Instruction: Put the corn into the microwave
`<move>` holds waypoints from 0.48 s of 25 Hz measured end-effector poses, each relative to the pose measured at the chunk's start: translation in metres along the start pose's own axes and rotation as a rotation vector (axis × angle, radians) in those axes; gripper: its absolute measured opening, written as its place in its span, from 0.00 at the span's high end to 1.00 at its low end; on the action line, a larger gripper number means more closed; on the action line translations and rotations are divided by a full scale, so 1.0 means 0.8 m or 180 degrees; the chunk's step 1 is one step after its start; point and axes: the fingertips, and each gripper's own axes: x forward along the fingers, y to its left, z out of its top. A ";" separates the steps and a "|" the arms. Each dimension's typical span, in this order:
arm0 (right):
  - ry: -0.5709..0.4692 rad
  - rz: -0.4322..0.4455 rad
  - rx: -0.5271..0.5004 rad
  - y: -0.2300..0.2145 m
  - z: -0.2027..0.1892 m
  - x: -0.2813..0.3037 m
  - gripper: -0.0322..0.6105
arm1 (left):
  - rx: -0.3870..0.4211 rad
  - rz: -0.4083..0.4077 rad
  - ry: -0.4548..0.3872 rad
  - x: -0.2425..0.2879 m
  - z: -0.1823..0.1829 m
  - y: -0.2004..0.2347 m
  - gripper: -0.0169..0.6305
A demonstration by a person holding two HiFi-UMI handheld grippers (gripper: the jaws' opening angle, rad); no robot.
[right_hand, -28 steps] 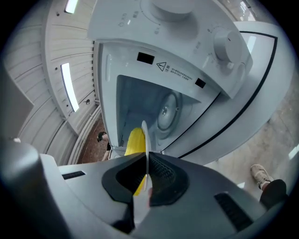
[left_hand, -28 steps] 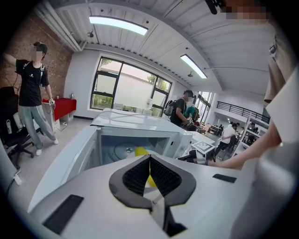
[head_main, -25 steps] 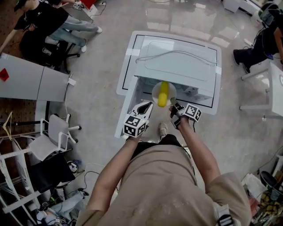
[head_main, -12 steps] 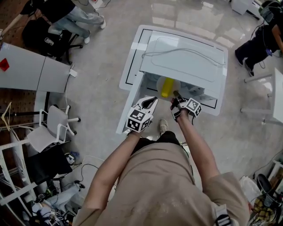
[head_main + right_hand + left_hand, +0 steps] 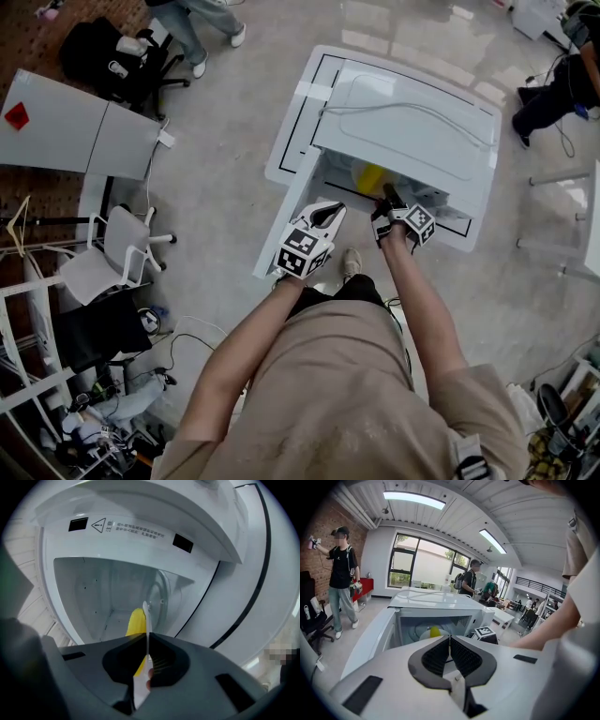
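Holding plate point(image 5: 146, 618) rim pinched in right tool point(image 5: 148, 638); corn point(image 5: 136, 621) just ahead, long axis pointing into microwave point(image 5: 93, 592). Left tool point(image 5: 450, 639) pressed together, empty, farther back.

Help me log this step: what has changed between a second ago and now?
The right claw, shut on the plate by its rim, carried it and the corn forward from in front of the microwave into its cavity. Nothing was let go. The left claw stayed shut and empty beside the open door.
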 end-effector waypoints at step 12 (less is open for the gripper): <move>-0.0214 -0.0070 0.0159 -0.016 0.017 0.017 0.92 | 0.0020 -0.0026 0.0085 0.010 -0.007 0.004 0.97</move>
